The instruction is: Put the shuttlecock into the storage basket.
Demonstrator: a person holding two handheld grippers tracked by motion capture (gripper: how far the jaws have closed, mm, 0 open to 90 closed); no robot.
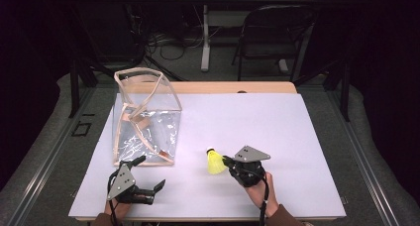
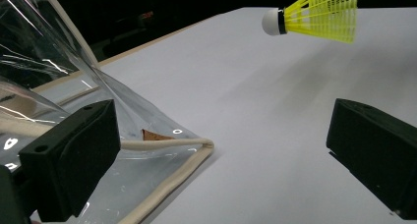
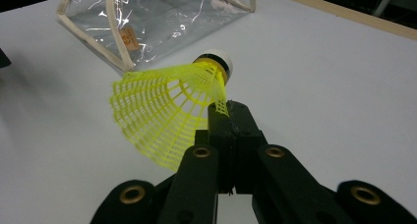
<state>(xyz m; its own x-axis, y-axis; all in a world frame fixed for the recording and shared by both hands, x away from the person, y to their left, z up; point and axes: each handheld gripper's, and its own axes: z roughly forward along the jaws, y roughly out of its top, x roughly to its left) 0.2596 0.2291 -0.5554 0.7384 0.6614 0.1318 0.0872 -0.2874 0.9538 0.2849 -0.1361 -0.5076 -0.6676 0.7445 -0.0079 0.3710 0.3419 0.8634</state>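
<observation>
Right gripper [image 3: 227, 117] pinches the yellow shuttlecock [image 3: 167, 113] by its skirt rim.
Left gripper [image 2: 221, 150] gapes empty at the clear bag's [image 2: 74, 101] corner; the bag's contents are probably just a label.

No words or numbers can be read; the small brown tag [image 3: 129, 38] on the clear bag [image 3: 162, 17] is too blurred.

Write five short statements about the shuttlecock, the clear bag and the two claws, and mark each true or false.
1. The right claw is shut on the yellow shuttlecock's skirt. True.
2. The left claw grips the bag's trim. False: it is open.
3. The clear bag stands on the white table. True.
4. The shuttlecock lies inside the bag. False: it is outside, held by the right claw.
5. The shuttlecock's cork is red. False: white.
</observation>
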